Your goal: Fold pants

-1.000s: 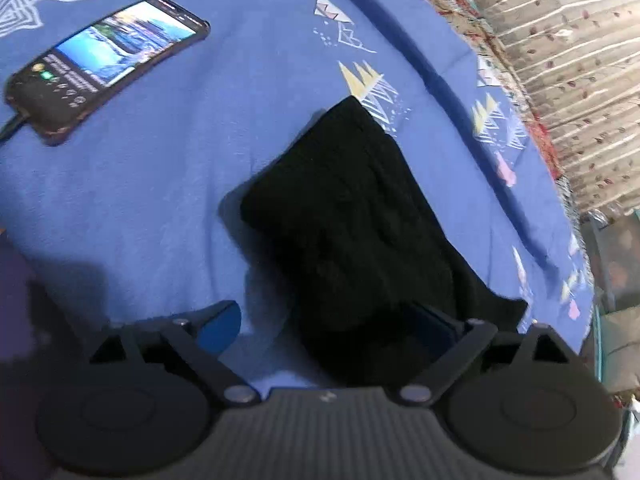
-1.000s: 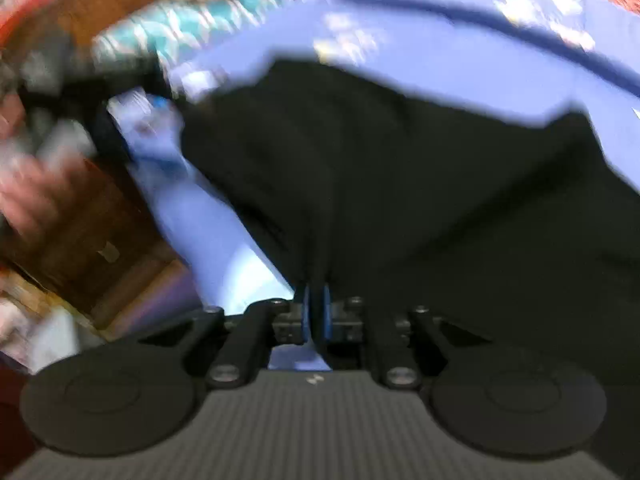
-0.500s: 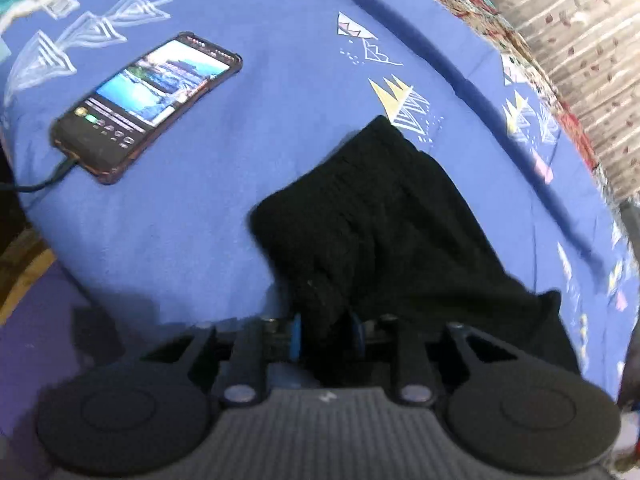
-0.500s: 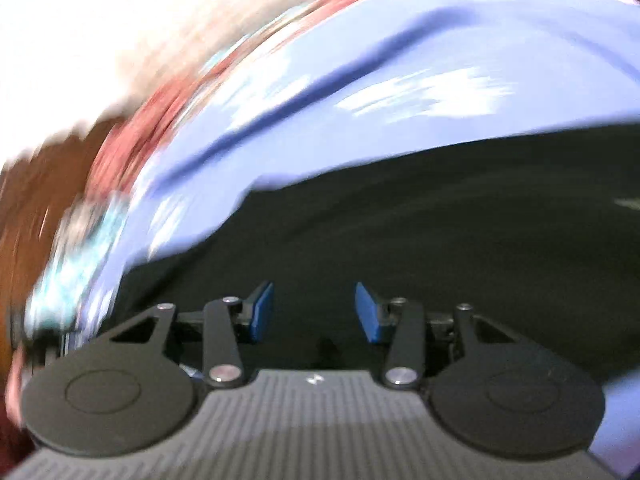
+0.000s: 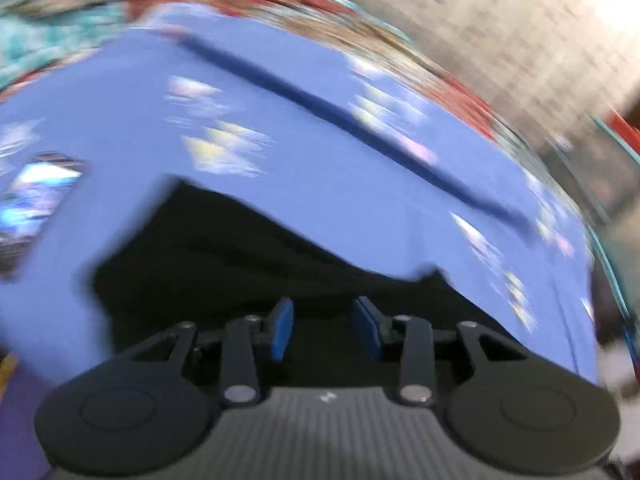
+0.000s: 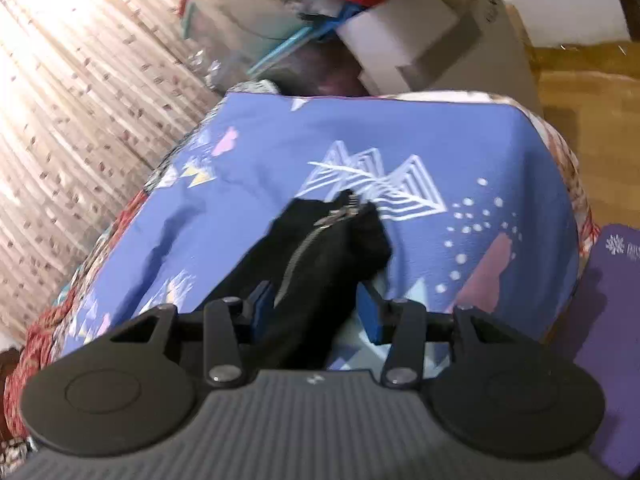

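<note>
The black pants (image 5: 248, 256) lie on a blue patterned bed sheet (image 5: 312, 168). The left wrist view is blurred by motion. My left gripper (image 5: 325, 328) is open just above the pants, with nothing between its blue pads. In the right wrist view the pants' zipper end (image 6: 320, 248) points away from me across the sheet (image 6: 480, 152). My right gripper (image 6: 314, 312) is open, with its pads on either side of the black cloth and not closed on it.
A phone (image 5: 36, 196) lies on the sheet at the left. A curtain (image 6: 80, 80) hangs behind the bed. Boxes and piled clothes (image 6: 380, 8) stand past the bed's far end. A purple mat (image 6: 616, 320) and wooden floor (image 6: 580, 92) are at the right.
My left gripper, shut on the pants half a second ago, has opened and swung over them. My right gripper stays open and has swung round toward the zipper end.
</note>
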### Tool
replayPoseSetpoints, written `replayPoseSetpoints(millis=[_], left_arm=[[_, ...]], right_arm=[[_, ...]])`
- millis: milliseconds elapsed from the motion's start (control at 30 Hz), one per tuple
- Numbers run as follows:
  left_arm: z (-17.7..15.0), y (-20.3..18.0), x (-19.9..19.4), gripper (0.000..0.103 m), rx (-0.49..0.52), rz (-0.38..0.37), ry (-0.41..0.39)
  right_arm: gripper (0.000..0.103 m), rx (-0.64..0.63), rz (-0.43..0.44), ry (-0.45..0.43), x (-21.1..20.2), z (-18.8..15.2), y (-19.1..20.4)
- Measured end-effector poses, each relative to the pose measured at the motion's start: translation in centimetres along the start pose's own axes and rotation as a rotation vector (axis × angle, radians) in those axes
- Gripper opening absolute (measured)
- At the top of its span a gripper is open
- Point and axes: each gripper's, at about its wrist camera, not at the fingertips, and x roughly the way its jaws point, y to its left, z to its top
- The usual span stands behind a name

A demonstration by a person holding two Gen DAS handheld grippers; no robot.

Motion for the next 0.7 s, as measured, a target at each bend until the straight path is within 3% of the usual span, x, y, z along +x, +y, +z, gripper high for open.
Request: replayPoseSetpoints(millis=[67,133,267,300,333,433,600,667,700], left_arm=[[-1.0,-3.0,2.8,0.035,0.063,-0.022,0.047],[-2.4,-5.2,6.3,0.035,0.097,-0.028,0.148],[-5.9,-6.5,11.7,0.031,0.129,0.054,0.324],[-6.8,-6.5,12.4,0.029,0.153,0.086,0.325],[-7.3,-7.0,12.3,0.029,0.194,0.103,0.294],[-7.2,-8.2,11.7,0.028,0.251,0.127,0.293],[-6.0,-7.6,9.8,0.032,0.168,0.046,0.291],[-5.9,-7.2,8.7,0.036,0.169,0.03,0.272],[-5.8,-7.1,8.4,0.037,0.171,0.027,0.267]], right_arm=[[0.049,0.037,0.006,0.01,1.3,0.1,-0.8],[0.049,0.091,0.047,0.017,1.4,0.5,-1.9],[0.045,0.142,0.094,0.029,2.0,1.1,-1.8],[0.027,0.143,0.118,0.032,1.9,1.2,-1.7],[0.023,0.133,0.125,0.03,1.8,1.4,-1.5],[0.023,0.136,0.104,0.013,1.6,1.4,-1.3],[0.038,0.231,0.093,-0.021,1.4,0.0,-2.7],[0.037,0.26,0.092,-0.014,1.5,-0.1,-2.8],[0.026,0.266,0.103,0.004,1.6,0.2,-2.5]])
